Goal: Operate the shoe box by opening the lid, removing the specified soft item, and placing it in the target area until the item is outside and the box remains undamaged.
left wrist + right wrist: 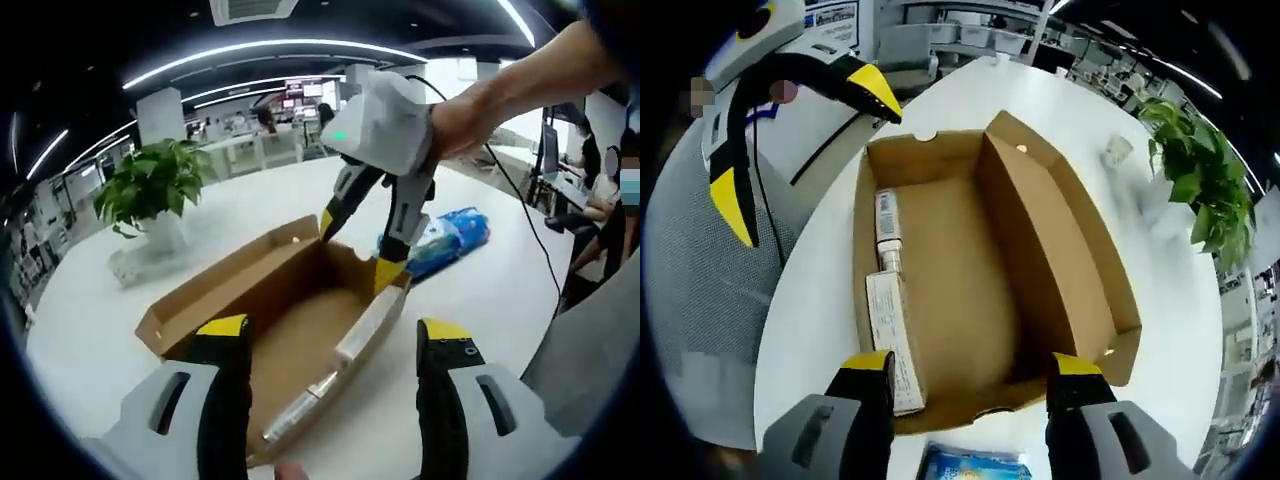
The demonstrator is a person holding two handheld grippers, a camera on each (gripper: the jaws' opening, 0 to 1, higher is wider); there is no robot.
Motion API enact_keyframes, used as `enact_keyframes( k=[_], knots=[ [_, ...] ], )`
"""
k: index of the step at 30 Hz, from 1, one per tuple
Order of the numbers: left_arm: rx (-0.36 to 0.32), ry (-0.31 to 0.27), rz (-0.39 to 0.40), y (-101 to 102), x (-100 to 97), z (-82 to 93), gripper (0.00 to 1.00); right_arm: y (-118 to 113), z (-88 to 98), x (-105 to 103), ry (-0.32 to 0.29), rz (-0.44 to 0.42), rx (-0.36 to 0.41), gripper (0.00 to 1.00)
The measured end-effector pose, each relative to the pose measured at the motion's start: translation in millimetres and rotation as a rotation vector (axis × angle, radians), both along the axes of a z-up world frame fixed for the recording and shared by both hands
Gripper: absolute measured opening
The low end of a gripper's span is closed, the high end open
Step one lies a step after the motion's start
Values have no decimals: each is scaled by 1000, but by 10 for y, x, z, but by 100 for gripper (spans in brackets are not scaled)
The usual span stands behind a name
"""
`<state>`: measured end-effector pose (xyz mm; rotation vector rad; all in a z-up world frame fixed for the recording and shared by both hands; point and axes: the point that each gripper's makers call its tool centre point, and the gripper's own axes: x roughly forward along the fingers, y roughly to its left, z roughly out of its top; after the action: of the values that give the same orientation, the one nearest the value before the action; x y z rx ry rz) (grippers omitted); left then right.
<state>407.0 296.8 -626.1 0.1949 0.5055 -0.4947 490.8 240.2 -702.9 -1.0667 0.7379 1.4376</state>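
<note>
- Shoe box (980, 270) open, lid (1070, 250) folded back; blue soft pack (447, 238) lies outside on the white table (120, 330).
- Left gripper (335, 335) and right gripper (970, 365) both spread, holding nothing.
- We judge the risk: right gripper's tips at the box's end wall could crush the cardboard.

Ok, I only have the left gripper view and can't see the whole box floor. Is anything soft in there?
Observer: No. In the right gripper view the shoe box floor is bare brown cardboard from end to end.
Operator: And the shiny strip along the wall?
Observer: White labelled strips lie flat against one side wall. The print is too small to read.
Operator: Is the blue packet touching the box?
Observer: No. The blue packet lies on the table with a bare gap between it and the box's end wall, below the right gripper, whose jaws are open.
</note>
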Motion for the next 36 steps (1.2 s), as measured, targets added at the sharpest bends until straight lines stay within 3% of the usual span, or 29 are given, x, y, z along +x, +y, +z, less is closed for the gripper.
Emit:
enact_keyframes(
  k=[10, 12, 14, 17, 24, 30, 33, 36],
  knots=[
    [-13, -4, 13, 34, 22, 10, 65, 87, -251, -169, 101, 84, -87, 64],
    [-7, -2, 13, 38, 23, 1, 65, 33, -321, -142, 54, 138, -147, 61],
    [1, 0, 11, 43, 23, -14, 65, 63, -314, -187, 75, 146, -140, 59],
    [5, 1, 9, 46, 29, -22, 65, 93, -282, -112, 40, 151, -127, 64],
    [16, 0, 4, 42, 20, -33, 64, 81, -257, -36, 11, 136, -130, 59],
    [12, -1, 5, 46, 25, -24, 64, 143, -189, -148, 76, 142, -97, 61],
    [29, 0, 3, 48, 27, -38, 64, 95, -271, -182, 70, 170, -143, 62],
    [33, 0, 2, 54, 27, -45, 64, 49, -364, -160, 3, 218, -193, 59]
  ],
)
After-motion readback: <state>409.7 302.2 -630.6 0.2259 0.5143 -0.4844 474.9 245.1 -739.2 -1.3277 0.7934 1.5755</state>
